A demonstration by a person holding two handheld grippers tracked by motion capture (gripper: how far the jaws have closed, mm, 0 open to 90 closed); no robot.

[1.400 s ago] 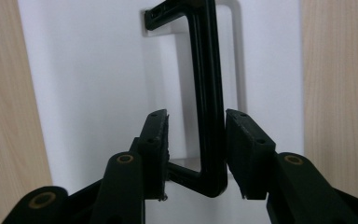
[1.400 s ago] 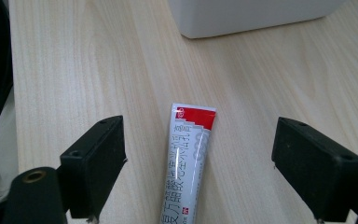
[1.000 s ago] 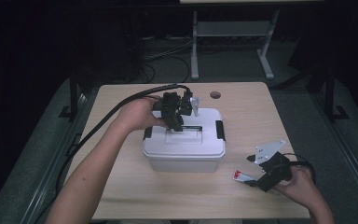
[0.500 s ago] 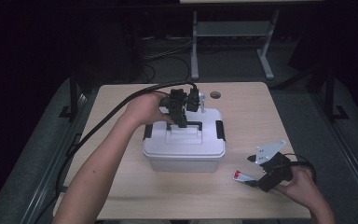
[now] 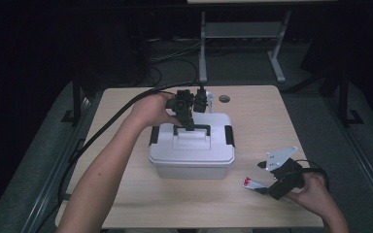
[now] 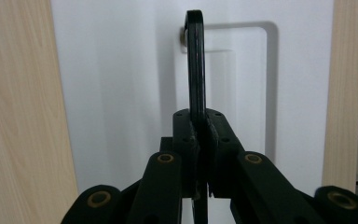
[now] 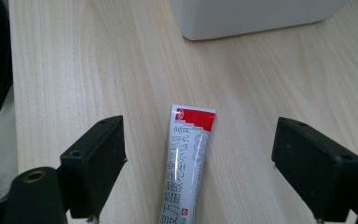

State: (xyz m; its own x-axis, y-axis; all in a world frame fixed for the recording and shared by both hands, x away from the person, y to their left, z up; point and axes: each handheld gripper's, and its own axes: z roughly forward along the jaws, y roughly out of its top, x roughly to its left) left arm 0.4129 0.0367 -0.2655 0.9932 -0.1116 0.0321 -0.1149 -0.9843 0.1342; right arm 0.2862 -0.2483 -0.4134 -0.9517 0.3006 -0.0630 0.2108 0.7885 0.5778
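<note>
A white lidded storage box (image 5: 192,150) with black side latches stands mid-table. Its black carry handle (image 5: 191,128) is raised upright, and my left gripper (image 5: 188,124) is shut on it from above. In the left gripper view the handle (image 6: 196,60) runs edge-on between the closed jaws, over the white lid (image 6: 121,84). My right gripper (image 5: 264,187) rests low on the table near the front right corner, open. A white and red ointment tube (image 7: 186,163) lies flat on the wood between its jaws, untouched; the tube (image 5: 250,182) pokes out to the gripper's left in the high view.
The wooden table (image 5: 126,204) has a round cable hole (image 5: 224,99) near its far edge. The box's white corner (image 7: 242,18) stands beyond the tube. A thick black cable (image 5: 107,121) trails off the table's left side. A metal stand (image 5: 243,43) sits on the dark floor behind.
My left gripper has shifted slightly right and forward over the lid and closed on the handle, which now stands upright. The right gripper has stayed put by the tube.
</note>
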